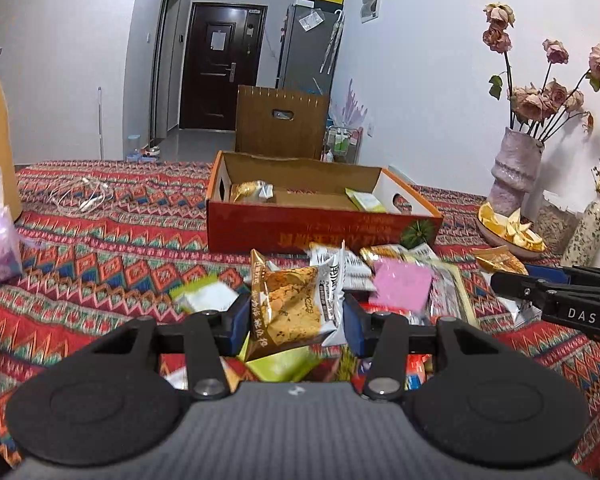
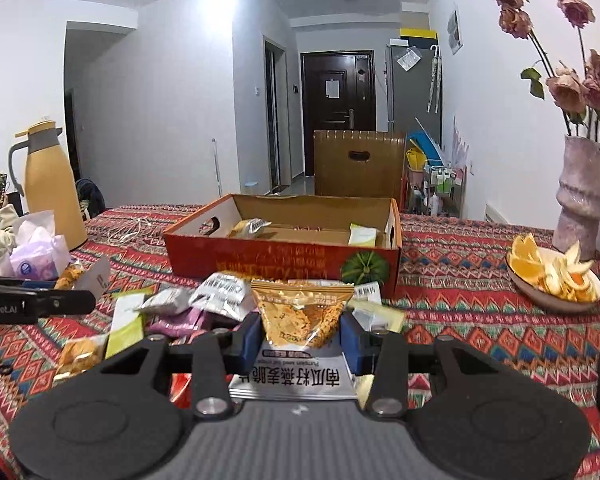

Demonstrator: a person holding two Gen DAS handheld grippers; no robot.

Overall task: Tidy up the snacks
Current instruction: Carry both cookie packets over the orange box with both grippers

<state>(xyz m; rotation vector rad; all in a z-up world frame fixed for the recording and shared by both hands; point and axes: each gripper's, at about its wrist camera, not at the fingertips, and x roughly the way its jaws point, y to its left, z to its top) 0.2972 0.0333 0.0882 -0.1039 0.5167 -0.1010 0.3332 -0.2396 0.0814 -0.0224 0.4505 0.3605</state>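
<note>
Both grippers are loaded, and I read them from left to right. My left gripper [image 1: 296, 316] is clamped on a brown-and-gold crinkled snack packet printed with a biscuit [image 1: 290, 306]; the blue pads press its two sides and the packet stands tilted, its long axis running up and away from me, with a silver-and-white sachet [image 1: 332, 280] crowding its right edge, whether caught in the grip too I cannot tell. Straight ahead of it, past the loose heap of wrappers on the red patterned tablecloth [image 1: 112, 248], sits the orange-red cardboard box with a brown open interior [image 1: 320, 228], its long side lying across my view. It already holds a gold-wrapped snack [image 1: 252, 190] at its left end and a pale green packet [image 1: 366, 202] at its right, so the middle floor is free. My right gripper [image 2: 300, 334] is clenched on a clear packet with an orange top seal, full of orange crisps [image 2: 302, 312], held upright with the seal uppermost. From that side the same box [image 2: 284, 258] lies dead ahead and looks slightly nearer. I judge both packets need a forward carry over the near wall, which stands between each packet and the box floor, so lifting clear of it matters most. Neither arm crosses the other, though the right gripper's black tip [image 1: 548, 288] sits close beside the left packet's path.
</note>
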